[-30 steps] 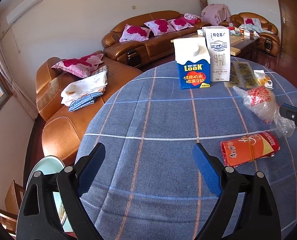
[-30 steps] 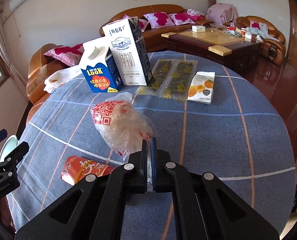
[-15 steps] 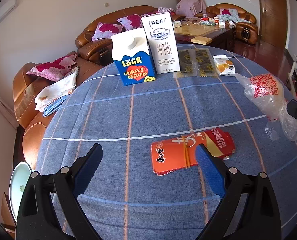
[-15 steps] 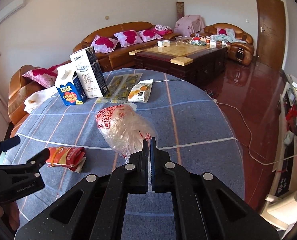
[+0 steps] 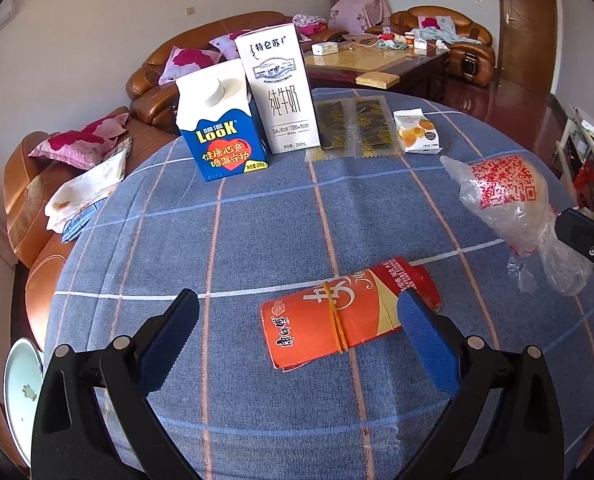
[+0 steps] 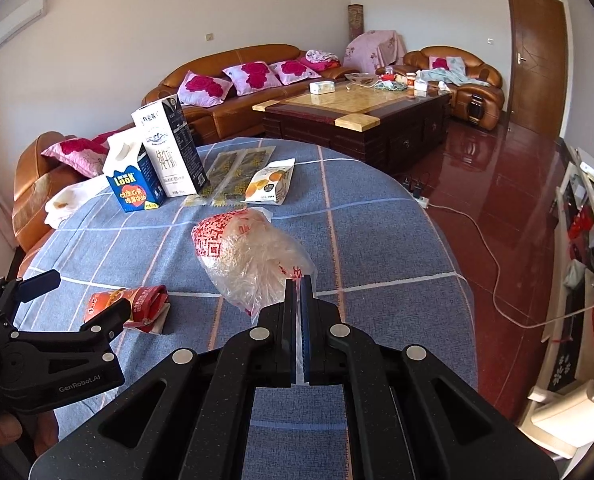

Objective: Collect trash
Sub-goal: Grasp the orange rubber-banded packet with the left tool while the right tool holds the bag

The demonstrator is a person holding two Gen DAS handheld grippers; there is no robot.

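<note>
Left tongs: spread wide, jaws have just been opening; they straddle the red packet without the pads pressing on it.
Right tongs: clamped on the tail of the clear bag, which is held just over the desk.
Packet: lies flat near the desk's front, a rubber band round its middle; the left tongs' right pad hides part of its far end.
Other trash: blue carton and white carton stand side by side at the back; dark sachets and a snack pouch lie flat beside them.
Risk, grasp: the packet sits off-centre, close to the right pad, so closing could push it aside or catch only a corner.
Risk, packet: it looks flat and floppy and could fold or slide on the cloth.
Risk, bag: the thin film is pinched at one end only and may slip or tear.
Unclear: whether the bag's underside touches the cloth; what the bag holds; no bin is in view.
</note>
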